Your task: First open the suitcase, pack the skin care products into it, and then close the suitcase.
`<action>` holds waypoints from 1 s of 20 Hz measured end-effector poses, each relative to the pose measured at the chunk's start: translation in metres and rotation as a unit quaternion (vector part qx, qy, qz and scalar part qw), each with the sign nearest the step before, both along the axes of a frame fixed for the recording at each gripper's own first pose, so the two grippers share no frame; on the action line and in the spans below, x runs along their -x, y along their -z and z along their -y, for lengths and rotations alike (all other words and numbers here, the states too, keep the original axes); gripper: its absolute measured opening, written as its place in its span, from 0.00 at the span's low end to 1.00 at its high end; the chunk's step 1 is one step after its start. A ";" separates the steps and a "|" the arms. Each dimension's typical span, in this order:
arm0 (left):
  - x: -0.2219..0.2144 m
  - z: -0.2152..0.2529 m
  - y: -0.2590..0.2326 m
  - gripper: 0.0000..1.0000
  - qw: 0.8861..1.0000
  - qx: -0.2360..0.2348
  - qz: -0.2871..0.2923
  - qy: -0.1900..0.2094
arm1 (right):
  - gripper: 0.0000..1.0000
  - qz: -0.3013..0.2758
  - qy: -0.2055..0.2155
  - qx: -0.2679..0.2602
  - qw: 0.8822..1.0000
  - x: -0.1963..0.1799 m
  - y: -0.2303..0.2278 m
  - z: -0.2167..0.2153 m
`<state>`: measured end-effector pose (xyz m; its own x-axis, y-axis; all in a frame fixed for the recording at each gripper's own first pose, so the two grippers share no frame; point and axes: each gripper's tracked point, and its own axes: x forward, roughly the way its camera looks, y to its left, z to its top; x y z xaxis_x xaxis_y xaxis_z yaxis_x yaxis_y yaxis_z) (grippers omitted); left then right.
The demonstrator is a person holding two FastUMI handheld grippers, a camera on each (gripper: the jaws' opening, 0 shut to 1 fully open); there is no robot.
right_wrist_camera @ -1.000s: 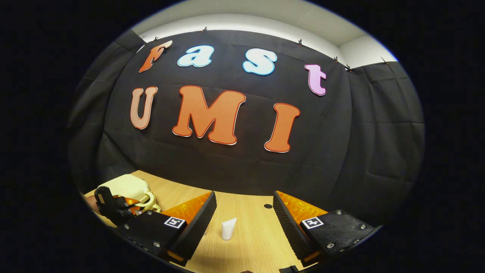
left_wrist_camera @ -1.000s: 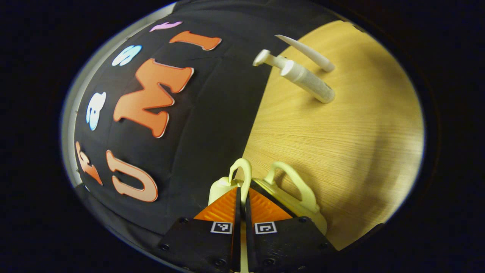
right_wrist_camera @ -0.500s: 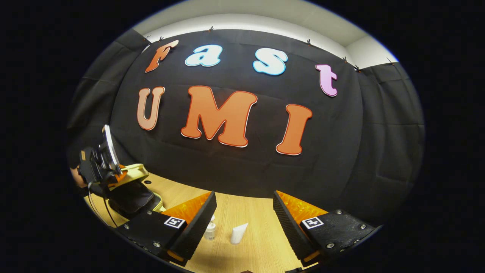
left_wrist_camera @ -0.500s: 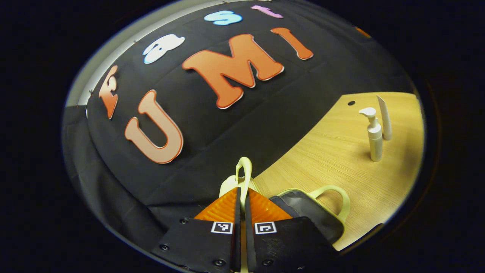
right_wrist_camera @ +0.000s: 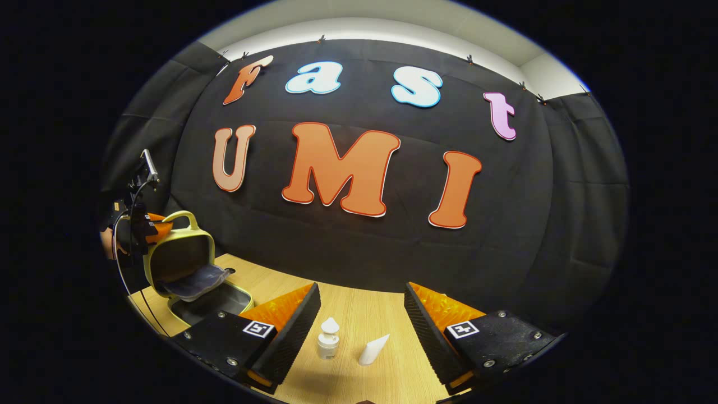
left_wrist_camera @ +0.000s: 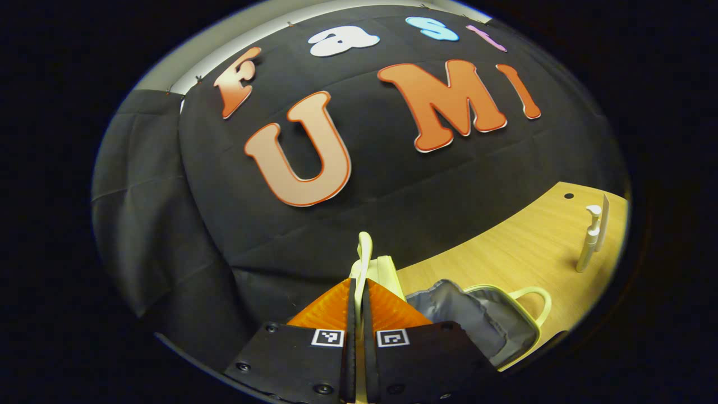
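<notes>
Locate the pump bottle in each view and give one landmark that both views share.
Left gripper view: the pump bottle stands upright at the far right edge, on the table, right beside the tube.
Right gripper view: the pump bottle stands at bottom centre, between the right tool's open fingers, with the tube to its right.
Shared landmark: the open suitcase, lid raised by its handle.
</notes>
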<state>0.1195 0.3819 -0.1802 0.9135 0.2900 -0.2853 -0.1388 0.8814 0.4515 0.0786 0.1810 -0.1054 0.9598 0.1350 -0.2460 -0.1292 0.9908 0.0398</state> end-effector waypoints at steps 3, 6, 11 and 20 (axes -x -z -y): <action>0.010 -0.035 0.008 0.07 1.000 -0.012 0.001 -0.026 | 0.96 -0.007 0.007 -0.004 1.000 -0.003 0.002 -0.004; 0.021 -0.074 0.017 0.07 0.998 -0.015 0.007 -0.055 | 0.96 -0.014 0.015 -0.004 1.000 -0.003 0.005 -0.007; 0.040 -0.118 0.037 0.07 0.998 0.000 0.012 -0.068 | 0.96 -0.024 0.026 0.001 0.999 -0.002 0.008 -0.015; 0.087 -0.227 0.135 0.07 0.982 0.082 -0.041 -0.165 | 0.96 -0.059 0.056 0.005 0.997 -0.007 0.016 -0.022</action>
